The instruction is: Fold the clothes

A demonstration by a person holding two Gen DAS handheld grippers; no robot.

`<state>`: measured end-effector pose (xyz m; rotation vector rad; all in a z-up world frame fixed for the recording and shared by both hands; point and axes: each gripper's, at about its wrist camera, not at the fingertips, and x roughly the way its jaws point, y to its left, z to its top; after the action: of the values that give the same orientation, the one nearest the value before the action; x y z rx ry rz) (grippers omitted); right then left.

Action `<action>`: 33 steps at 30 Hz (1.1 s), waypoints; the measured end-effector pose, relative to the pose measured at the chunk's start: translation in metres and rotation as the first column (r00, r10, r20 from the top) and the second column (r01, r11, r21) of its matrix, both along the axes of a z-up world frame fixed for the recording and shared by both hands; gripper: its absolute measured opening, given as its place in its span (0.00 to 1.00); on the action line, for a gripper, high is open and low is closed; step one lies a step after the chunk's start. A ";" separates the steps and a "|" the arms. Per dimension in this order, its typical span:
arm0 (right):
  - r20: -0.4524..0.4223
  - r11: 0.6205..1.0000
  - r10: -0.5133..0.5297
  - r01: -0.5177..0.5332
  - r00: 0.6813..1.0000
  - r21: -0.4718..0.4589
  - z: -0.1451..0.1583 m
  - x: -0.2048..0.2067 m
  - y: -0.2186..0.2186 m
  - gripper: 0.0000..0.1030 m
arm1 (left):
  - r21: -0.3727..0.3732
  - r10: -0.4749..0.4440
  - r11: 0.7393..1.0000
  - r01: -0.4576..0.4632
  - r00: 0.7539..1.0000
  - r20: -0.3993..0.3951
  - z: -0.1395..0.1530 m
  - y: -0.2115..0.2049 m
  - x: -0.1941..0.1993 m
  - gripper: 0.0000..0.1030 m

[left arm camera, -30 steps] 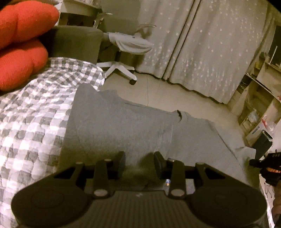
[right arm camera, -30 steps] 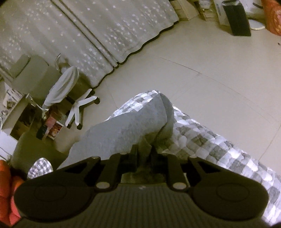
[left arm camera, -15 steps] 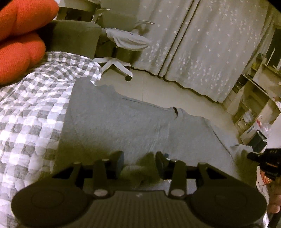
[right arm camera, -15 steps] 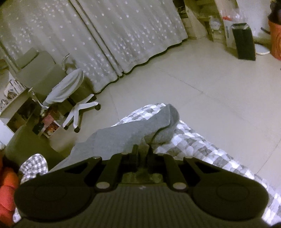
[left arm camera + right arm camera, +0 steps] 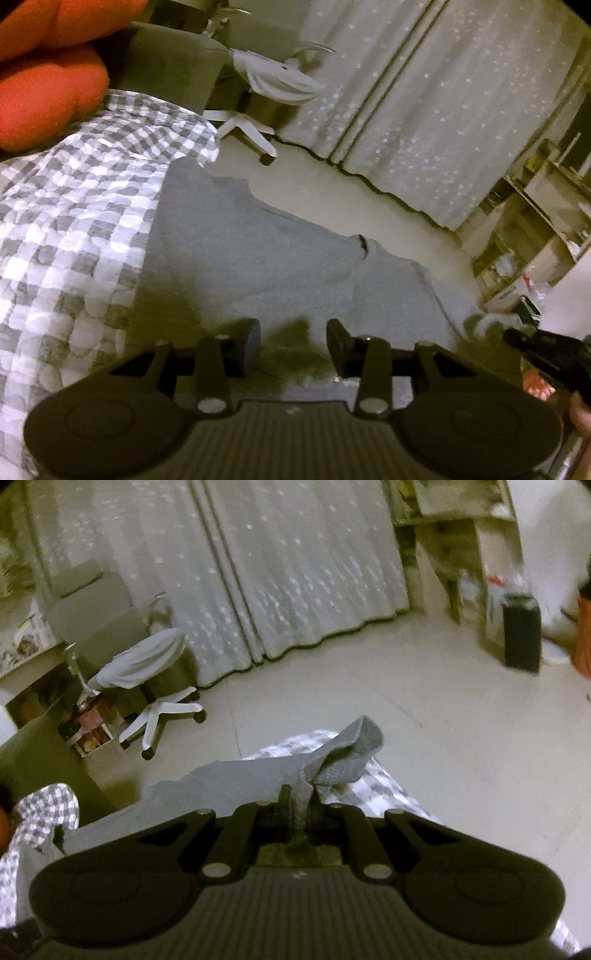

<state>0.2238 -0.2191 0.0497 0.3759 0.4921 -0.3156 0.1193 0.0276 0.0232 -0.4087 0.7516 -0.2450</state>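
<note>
The plain grey knit garment (image 5: 266, 258) lies spread flat across the grey-and-white checked quilt (image 5: 74, 221), reaching from directly ahead of the left tongs (image 5: 293, 345) out to the far edge of the bed, where it hangs toward the pale floor (image 5: 443, 738). It seems laid out this way so that its sides can be turned inward in clean folds. The right tongs (image 5: 300, 798) are clenched on one end of that cloth: a narrow strip runs up between the two dark pads, and just beyond them the fabric bunches into a raised, curled flap lifted clear of the quilt, which reads as the start of carrying that end over. The left tongs stand released, jaws apart with only shadowed cloth showing in the gap and nothing pinched; they point down at the near hem, probably waiting to take a matching corner so the fold stays even. To the left tongs' left sits a bright orange plush cushion (image 5: 44, 92). Farther ahead of both stand a white-legged swivel chair with a grey seat cover (image 5: 147, 672) and pale dotted curtains (image 5: 295, 572).
</note>
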 end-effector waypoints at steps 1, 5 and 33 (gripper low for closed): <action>0.005 1.000 0.008 -0.008 1.000 -0.020 0.001 0.001 0.004 0.09 | -0.011 0.001 1.000 -0.001 1.000 0.001 0.001 0.002 0.000 0.39; 0.049 0.990 0.090 -0.084 0.995 -0.116 0.006 -0.005 0.026 0.09 | -0.056 0.023 0.998 -0.023 1.000 -0.005 0.007 0.015 0.001 0.39; -0.248 0.725 0.534 -0.588 0.809 -0.358 0.024 -0.077 0.062 0.39 | -0.075 -0.064 0.996 0.055 0.991 -0.121 -0.010 -0.045 0.025 0.51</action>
<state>0.1471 -0.1568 0.0732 -0.2317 0.6239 0.1591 0.1448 -0.0172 0.0134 -0.4729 0.8793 -0.3056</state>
